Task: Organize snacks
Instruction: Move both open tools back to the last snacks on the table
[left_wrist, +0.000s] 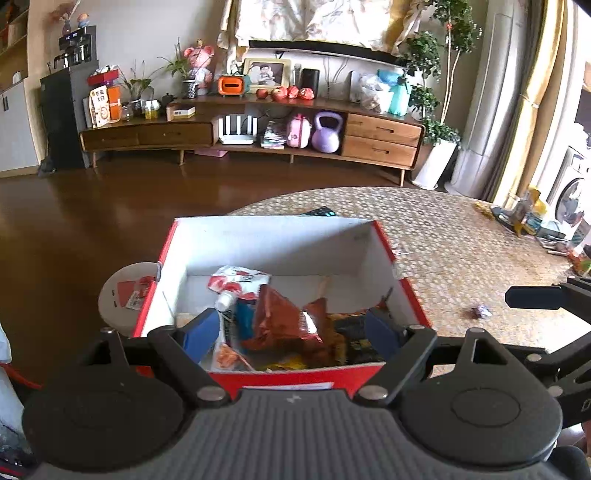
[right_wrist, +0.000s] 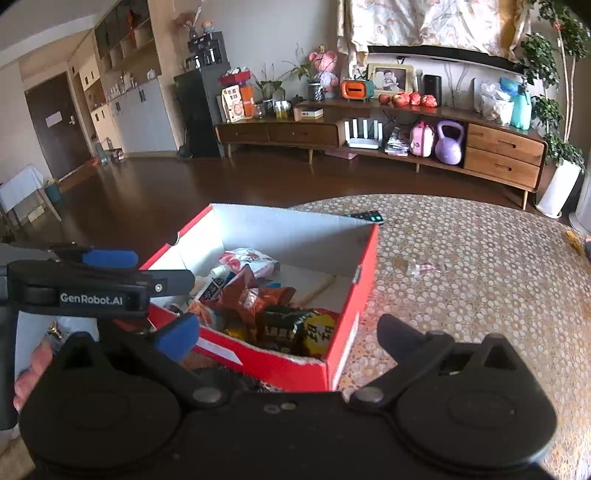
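Patterned table (left_wrist: 461, 236), red white-lined box (left_wrist: 273, 243) of crinkled snack packets (left_wrist: 291, 321)

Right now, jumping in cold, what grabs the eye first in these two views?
The red box with white inner walls, sitting at the edge of the patterned round table, with crinkled snack packets heaped at its near end. Both grippers hang open: the left gripper over the packets, the right gripper by the box's near corner.
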